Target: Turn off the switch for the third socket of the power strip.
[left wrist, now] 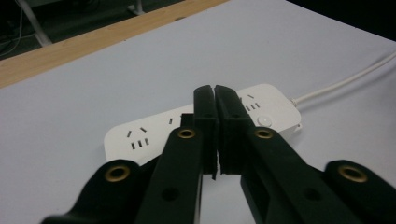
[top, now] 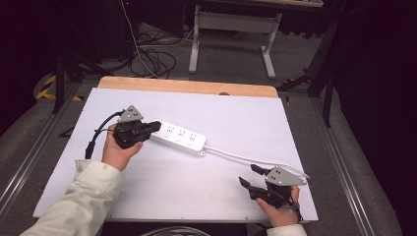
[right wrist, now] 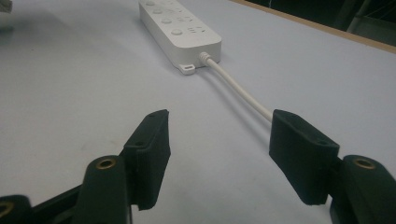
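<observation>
1. While the white-topped bench (top: 196,182) carries everything, its far edge shows bare wood.
2. The white power strip (top: 178,137) lies flat near the bench's middle, its cord (top: 236,156) running toward the near right corner.
3. The left gripper (top: 156,126) sits at the strip's left end, jaws clenched together with nothing between them.
4. The right gripper (top: 250,175) hovers just beside the cord, jaws released and spread wide.

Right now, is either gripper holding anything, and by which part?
Nothing is held. The left gripper has its jaws shut with nothing between them, above the power strip. The right gripper is open, near the white cable.
</observation>
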